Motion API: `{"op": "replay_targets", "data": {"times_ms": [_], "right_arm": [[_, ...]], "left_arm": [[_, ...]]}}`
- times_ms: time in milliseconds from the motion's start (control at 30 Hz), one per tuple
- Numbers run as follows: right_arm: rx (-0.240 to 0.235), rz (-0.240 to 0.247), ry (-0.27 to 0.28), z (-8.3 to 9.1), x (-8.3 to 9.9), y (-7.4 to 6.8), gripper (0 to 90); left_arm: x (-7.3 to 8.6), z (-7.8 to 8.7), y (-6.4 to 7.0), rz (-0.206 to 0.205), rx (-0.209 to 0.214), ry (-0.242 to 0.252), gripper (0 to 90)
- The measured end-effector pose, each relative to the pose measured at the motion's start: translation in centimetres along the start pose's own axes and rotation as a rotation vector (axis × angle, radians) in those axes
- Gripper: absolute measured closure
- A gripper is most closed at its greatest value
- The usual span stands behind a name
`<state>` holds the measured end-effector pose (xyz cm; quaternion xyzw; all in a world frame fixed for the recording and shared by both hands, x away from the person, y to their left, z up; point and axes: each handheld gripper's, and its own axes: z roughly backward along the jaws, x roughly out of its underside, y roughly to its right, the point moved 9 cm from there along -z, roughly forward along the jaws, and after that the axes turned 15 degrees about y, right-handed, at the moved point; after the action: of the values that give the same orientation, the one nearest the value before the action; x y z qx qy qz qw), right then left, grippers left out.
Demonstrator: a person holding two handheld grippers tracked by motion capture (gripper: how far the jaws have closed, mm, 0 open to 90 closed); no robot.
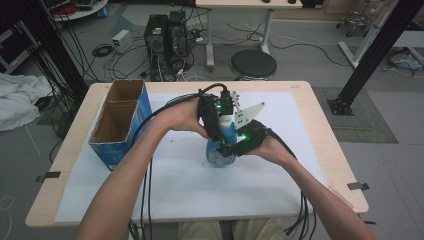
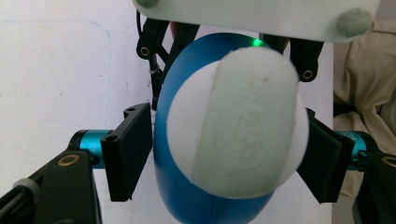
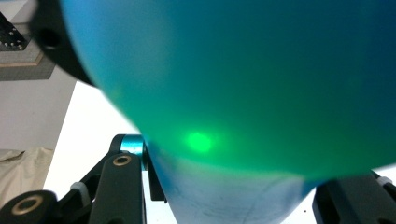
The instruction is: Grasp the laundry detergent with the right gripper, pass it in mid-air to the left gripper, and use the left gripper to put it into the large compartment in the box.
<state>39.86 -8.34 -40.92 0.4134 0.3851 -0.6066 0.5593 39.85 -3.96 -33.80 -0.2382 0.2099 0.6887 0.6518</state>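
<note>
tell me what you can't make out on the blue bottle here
- High view: the blue bottle is mostly covered by both hands and the left tool.
- Left gripper view: the white cap hides the bottle's body; any cap embossing is blurred.
- Right gripper view: the bottle is too close and blurred; label unreadable, top cut off.

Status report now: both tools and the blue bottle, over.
Left tool around white cap, right jaw touching, left jaw just off. Right tool clamps blue bottle low on body. Bottle upright on white mat. Cardboard box stands apart, left.
</note>
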Motion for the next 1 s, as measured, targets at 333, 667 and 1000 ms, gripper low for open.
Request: {"op": "replay_targets", "data": {"times_ms": [333, 667, 1000], "right_arm": [[-0.002, -0.007, 0.000, -0.06, 0.08, 0.03, 47.7], [0.003, -0.005, -0.003, -0.14, 0.19, 0.05, 47.7], [-0.006, -0.005, -0.009, -0.23, 0.39, -0.05, 47.7]], "left_arm": [[0.21, -0.17, 0.20, -0.005, 0.014, -0.015, 28.3], [0.27, -0.19, 0.10, -0.012, 0.003, -0.019, 31.3], [0.47, -0.29, 0.10, -0.017, -0.002, -0.031, 34.1]]}}
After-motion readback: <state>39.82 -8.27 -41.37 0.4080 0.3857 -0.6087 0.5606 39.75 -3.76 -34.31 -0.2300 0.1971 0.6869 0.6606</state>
